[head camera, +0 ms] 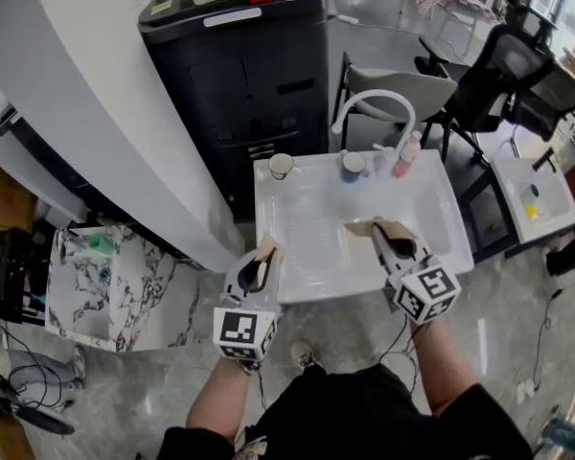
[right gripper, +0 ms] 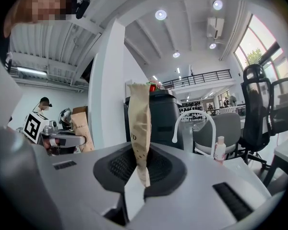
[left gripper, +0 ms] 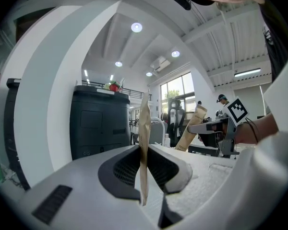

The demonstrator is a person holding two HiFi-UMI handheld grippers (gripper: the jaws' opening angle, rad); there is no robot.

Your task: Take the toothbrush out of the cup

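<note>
My left gripper (head camera: 264, 251) is shut on a flat brown paper packet (left gripper: 144, 128), which stands up edge-on between the jaws. The right gripper (head camera: 383, 228) is shut on a second brown paper packet (right gripper: 138, 123) with dark print. Both hover over the near edge of a white sink basin (head camera: 307, 257). On its far rim stand a pale cup (head camera: 281, 165), a blue cup (head camera: 353, 166) and a pink bottle (head camera: 405, 156). I cannot make out a toothbrush in either cup. The right gripper (left gripper: 216, 126) shows in the left gripper view, and the left gripper (right gripper: 57, 139) in the right gripper view.
A white curved faucet (head camera: 374, 103) rises behind the basin. A black cabinet (head camera: 240, 75) stands to the back left beside a white wall (head camera: 86, 103). Office chairs (head camera: 489, 75) and a small white table (head camera: 537, 195) are on the right. A marble-patterned stand (head camera: 115, 286) is at the left.
</note>
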